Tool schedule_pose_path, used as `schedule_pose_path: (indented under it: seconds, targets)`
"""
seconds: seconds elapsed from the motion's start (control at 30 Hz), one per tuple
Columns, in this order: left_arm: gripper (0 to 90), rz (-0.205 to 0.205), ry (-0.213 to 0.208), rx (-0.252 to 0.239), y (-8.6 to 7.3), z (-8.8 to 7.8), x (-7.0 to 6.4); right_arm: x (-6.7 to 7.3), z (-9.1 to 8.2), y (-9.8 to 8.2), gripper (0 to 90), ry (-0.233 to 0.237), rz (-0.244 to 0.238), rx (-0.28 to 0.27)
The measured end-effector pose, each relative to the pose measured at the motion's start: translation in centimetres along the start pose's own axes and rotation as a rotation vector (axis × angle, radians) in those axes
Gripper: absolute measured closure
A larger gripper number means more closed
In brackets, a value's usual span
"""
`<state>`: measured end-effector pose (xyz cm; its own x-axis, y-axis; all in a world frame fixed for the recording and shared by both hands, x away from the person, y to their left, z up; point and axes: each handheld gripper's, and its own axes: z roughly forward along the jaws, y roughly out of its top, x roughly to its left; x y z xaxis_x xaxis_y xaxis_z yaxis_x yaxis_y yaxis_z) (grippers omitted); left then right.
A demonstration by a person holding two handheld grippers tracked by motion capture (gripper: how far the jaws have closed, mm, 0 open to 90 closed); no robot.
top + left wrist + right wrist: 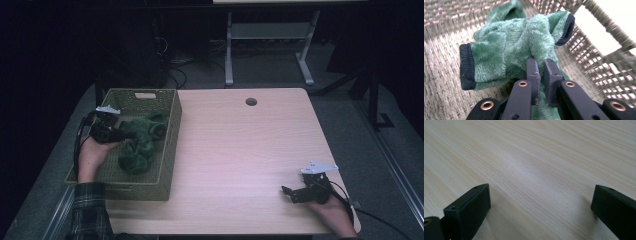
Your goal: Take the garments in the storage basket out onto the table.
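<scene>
I see the table [240, 150] with the woven basket [170, 145] at its left edge; green fleece garment [142, 140] sits inside it. My left gripper [541, 65] is pinched on a fold of that fleece. My right gripper [539, 202] is wide open over bare wood, well apart.

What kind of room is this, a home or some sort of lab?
Probably a lab or workshop, not a home: a plain wooden table under dim light, loose cables on the grey floor, and another metal-legged bench behind.
</scene>
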<state>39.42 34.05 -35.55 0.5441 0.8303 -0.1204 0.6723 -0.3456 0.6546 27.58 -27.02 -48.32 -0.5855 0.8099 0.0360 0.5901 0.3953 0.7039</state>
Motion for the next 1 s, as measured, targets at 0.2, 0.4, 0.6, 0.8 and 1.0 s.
schedule_pose_path:
  seconds: [0.2, 0.4, 0.6, 0.8, 1.0]
  targets:
    - [83.8, -0.004, -0.019, -0.085, 0.4, -1.6, -0.5, 0.0, 0.0, 0.0, 2.1, 0.0, 0.0, 0.0]
    - [83.8, -0.003, -0.029, -0.159, 0.9, -3.2, -1.3, 0.0, 0.0, 0.0, 2.1, 0.0, 0.0, 0.0]
    - [83.9, 0.012, -0.06, -0.226, 1.5, -4.6, -2.3, 0.0, 0.0, 0.0, 2.1, 0.0, -0.001, 0.0]
    - [84.0, 0.041, -0.106, -0.282, 2.3, -5.8, -3.7, 0.0, 0.0, 0.0, 2.1, 0.0, 0.0, 0.0]
    - [84.3, 0.084, -0.151, -0.325, 3.6, -6.9, -5.5, 0.0, 0.0, 0.0, 2.1, 0.0, 0.0, -0.001]
